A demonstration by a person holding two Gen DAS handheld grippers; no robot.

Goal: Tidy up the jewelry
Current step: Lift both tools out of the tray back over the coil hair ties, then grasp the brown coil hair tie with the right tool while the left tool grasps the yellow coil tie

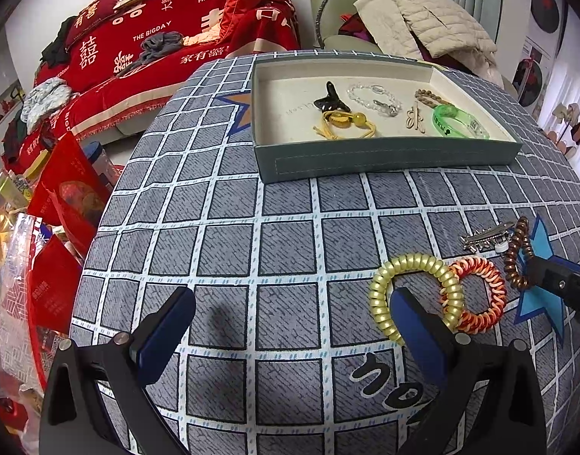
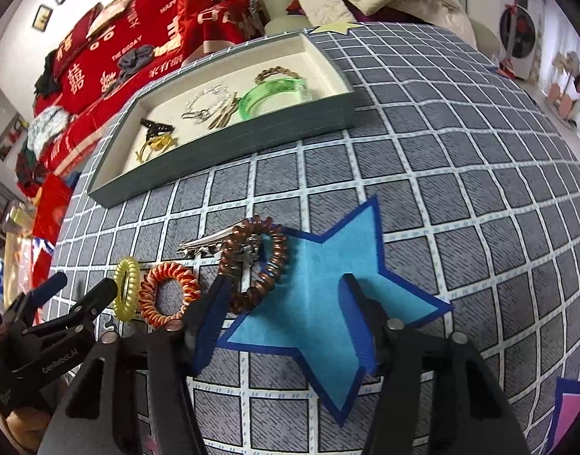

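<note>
A grey-green tray (image 1: 384,159) (image 2: 229,144) at the far side holds a black clip (image 1: 329,100), yellow cord tie (image 1: 346,123), clear bead bracelet (image 1: 373,98), green band (image 1: 458,123) and braided bracelet (image 1: 428,94). On the cloth lie a yellow coil tie (image 1: 415,295) (image 2: 126,288), an orange coil tie (image 1: 483,292) (image 2: 168,292), a brown coil tie (image 1: 517,254) (image 2: 255,265) and a silver clip (image 1: 483,237) (image 2: 210,244). My left gripper (image 1: 290,322) (image 2: 81,284) is open; its right finger stands inside the yellow coil's ring. My right gripper (image 2: 286,295) is open, its left finger beside the brown coil.
The table wears a grey checked cloth (image 1: 252,246) with a blue star (image 2: 327,303). A red-covered sofa (image 1: 157,38) and red bags (image 1: 69,189) lie to the left. A chair with a beige jacket (image 1: 422,19) stands behind the tray.
</note>
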